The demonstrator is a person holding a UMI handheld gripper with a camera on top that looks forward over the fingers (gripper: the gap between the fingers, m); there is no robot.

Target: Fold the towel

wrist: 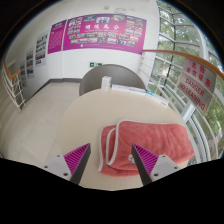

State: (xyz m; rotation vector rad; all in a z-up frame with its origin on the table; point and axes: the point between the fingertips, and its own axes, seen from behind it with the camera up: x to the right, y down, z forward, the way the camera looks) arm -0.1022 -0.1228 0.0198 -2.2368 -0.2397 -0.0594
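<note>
A pink towel point(145, 144) with a white edge lies folded on a round cream table point(85, 125), to the right of centre. My gripper point(111, 160) hovers over the table's near edge, open, with nothing between its fingers. The left finger's magenta pad point(76, 157) is over bare table. The right finger's pad point(146, 158) is over the towel's near part. The towel's left edge lies just ahead of the gap between the fingers.
Beyond the table a curved dark counter point(118, 78) stands by a white wall with magenta posters point(100, 32). Glass panels with red signs point(196, 85) and an orange handrail run on the right. A staircase railing point(10, 80) is on the left.
</note>
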